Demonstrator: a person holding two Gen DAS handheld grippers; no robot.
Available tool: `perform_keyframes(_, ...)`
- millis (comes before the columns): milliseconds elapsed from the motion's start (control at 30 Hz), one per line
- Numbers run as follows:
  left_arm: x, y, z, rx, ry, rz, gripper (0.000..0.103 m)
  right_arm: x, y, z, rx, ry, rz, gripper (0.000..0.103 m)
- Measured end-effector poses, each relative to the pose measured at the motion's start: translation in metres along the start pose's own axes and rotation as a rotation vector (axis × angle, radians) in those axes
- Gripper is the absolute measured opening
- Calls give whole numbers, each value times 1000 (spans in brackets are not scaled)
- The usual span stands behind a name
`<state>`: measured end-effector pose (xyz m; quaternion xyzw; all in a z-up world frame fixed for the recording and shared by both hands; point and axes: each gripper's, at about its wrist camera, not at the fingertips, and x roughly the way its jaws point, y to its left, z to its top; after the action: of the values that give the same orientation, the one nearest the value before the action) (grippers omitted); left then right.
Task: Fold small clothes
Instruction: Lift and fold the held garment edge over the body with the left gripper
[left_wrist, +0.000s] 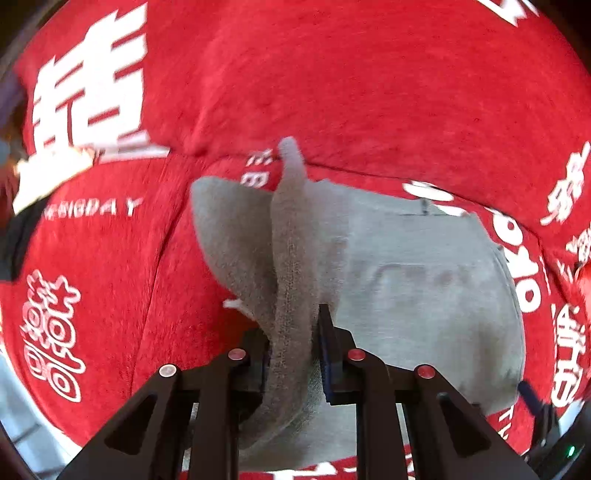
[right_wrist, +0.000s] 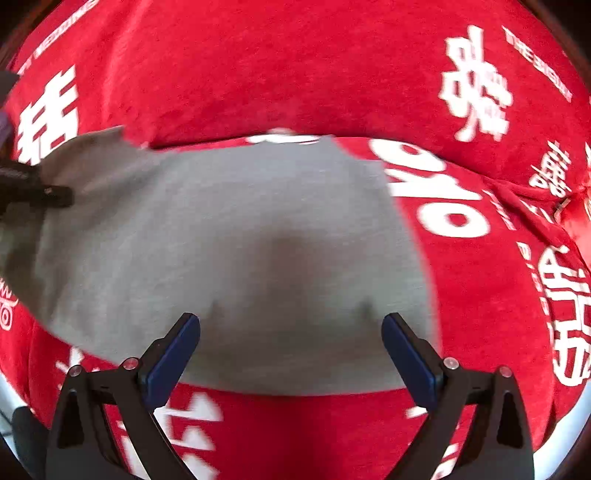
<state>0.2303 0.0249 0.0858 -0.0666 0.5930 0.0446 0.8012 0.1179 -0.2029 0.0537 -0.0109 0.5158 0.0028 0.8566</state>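
A small grey garment (left_wrist: 424, 280) lies on a red cloth with white lettering (left_wrist: 332, 74). My left gripper (left_wrist: 295, 332) is shut on a bunched edge of the grey garment and lifts that edge up off the cloth; the fabric hangs down between the fingers. In the right wrist view the grey garment (right_wrist: 236, 240) spreads flat across the middle. My right gripper (right_wrist: 290, 332) is open and empty, hovering just above the garment's near edge. The left gripper's dark body (right_wrist: 33, 192) shows at the far left, on the garment's left corner.
The red cloth (right_wrist: 332, 74) covers the whole surface and has a raised fold running across behind the garment. A pale edge of the surface (left_wrist: 18, 413) shows at the lower left. A red knotted corner (right_wrist: 576, 206) sits at the far right.
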Motion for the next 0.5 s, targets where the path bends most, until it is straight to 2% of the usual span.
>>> perform_keyframes(133,-15,-59,9,77,-13,22,18,0,-51,3,78,14,14,99)
perform_keyframes(333,-30,-175,16,192,-20,-16,13,-15,-136,-12,202,-20,5,99)
perform_keyframes(400,-17,-214,14,232,-6,-6,13,-20,-160,-21,256,-25,2,99)
perform_keyframes(500,25,-264,2,275,71,36,13,-20,-189,-32,331,-29,3,99)
